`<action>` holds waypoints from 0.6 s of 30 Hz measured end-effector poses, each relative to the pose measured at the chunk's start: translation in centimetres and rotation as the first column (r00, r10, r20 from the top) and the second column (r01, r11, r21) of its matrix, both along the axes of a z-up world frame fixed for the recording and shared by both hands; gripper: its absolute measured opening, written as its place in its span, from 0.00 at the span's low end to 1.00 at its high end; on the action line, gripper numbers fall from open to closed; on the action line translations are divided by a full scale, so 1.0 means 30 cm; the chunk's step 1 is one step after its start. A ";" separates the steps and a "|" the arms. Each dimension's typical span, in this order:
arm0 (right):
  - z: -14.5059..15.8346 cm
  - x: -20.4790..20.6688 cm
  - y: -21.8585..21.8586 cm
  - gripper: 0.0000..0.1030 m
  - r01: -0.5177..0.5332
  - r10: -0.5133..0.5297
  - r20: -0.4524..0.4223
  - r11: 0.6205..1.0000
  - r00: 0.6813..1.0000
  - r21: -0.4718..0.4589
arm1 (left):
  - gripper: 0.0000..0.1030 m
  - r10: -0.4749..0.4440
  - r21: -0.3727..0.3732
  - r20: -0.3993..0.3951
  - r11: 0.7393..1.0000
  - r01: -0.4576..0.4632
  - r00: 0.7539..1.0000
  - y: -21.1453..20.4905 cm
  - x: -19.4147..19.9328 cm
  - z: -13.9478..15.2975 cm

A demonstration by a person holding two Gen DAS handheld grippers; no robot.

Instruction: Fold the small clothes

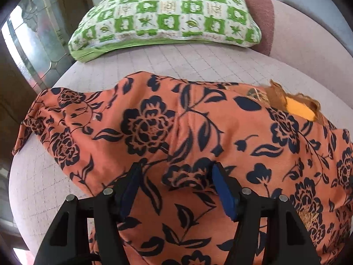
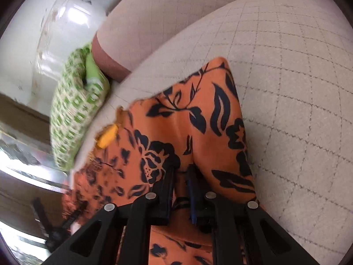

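An orange garment (image 1: 154,121) with a dark navy flower print lies spread across a pale quilted sofa seat (image 1: 187,59). A yellow lining (image 1: 300,110) shows at its far right edge. My left gripper (image 1: 176,167) hovers over the near part of the cloth, its blue pads (image 1: 222,190) wide apart and pressing on nothing. In the right wrist view, the same garment (image 2: 198,121) bunches up toward my right gripper (image 2: 182,169), which is shut on a raised fold of it. The yellow lining (image 2: 108,135) lies to the left there.
A green and white patterned cushion (image 1: 167,15) rests at the back of the seat, beside a brownish bolster (image 1: 260,19). The cushion (image 2: 72,114) is at the left in the right wrist view. A glass pane (image 1: 33,44) stands past the seat's left edge. Bare quilted seat (image 2: 297,88) stretches to the right.
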State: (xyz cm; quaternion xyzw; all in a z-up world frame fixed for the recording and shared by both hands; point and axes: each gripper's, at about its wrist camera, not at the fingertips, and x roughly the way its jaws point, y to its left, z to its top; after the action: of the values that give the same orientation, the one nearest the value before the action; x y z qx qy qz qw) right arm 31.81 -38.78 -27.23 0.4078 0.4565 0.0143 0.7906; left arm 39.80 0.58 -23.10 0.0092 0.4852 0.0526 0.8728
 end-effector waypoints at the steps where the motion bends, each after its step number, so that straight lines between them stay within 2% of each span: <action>1: 0.031 -0.011 -0.010 0.16 0.017 -0.016 0.028 1.000 0.999 -0.012 | 0.64 0.009 -0.003 0.005 1.000 -0.009 1.000 0.014 0.003 0.003; 3: 0.086 -0.030 -0.017 0.16 0.038 -0.034 0.128 0.999 0.991 -0.028 | 0.64 0.019 -0.011 0.012 1.000 -0.018 1.000 0.028 0.002 0.008; 4: 0.095 -0.030 -0.014 0.18 0.039 -0.034 0.149 0.999 0.988 -0.032 | 0.64 0.014 -0.009 0.009 1.000 -0.014 1.000 0.023 0.007 0.003; 5: 0.091 -0.022 -0.002 0.27 0.014 -0.012 0.149 1.000 0.989 -0.011 | 0.64 0.008 0.002 0.000 1.000 -0.008 1.000 0.018 0.010 -0.005; 6: 0.065 -0.006 0.020 0.33 -0.026 0.023 0.122 0.999 0.992 0.025 | 0.64 0.007 0.014 -0.010 1.000 -0.007 1.000 0.014 0.012 -0.015; 7: 0.033 0.007 0.047 0.43 -0.069 0.065 0.080 0.996 0.995 0.056 | 0.64 0.006 0.021 -0.017 1.000 -0.006 1.000 0.007 0.017 -0.025; 8: -0.005 0.013 0.083 0.44 -0.125 0.125 0.014 0.990 0.992 0.062 | 0.65 0.006 0.023 -0.021 1.000 -0.006 1.000 0.004 0.018 -0.030; 9: 0.004 0.012 0.100 0.43 -0.132 0.132 0.018 0.991 0.991 0.011 | 0.65 0.006 0.022 -0.021 1.000 -0.006 1.000 0.002 0.018 -0.028; 11: 0.060 0.005 0.118 0.45 -0.134 0.137 0.032 0.989 0.990 -0.067 | 0.65 0.011 0.009 -0.026 1.000 -0.011 1.000 0.007 0.013 -0.023; 14: 0.091 -0.024 0.138 0.44 -0.140 0.145 0.114 0.989 0.983 -0.056 | 0.65 0.042 -0.015 -0.019 0.999 -0.042 0.999 0.037 0.005 -0.009; 15: 0.087 -0.023 0.157 0.44 -0.158 0.164 0.117 0.986 0.980 -0.055 | 0.65 0.048 -0.016 -0.018 0.999 -0.048 0.999 0.043 0.003 -0.006; 18: 0.009 -0.008 0.227 0.43 -0.239 0.241 0.006 0.962 0.970 -0.130 | 0.65 0.072 -0.031 -0.019 0.997 -0.073 0.997 0.066 -0.015 0.008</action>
State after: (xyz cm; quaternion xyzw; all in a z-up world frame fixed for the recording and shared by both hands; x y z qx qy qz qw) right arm 31.56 -31.96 -26.96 0.2974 0.4940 0.0848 0.8126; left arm 39.35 2.55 -22.87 -0.0219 0.4936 0.0765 0.8661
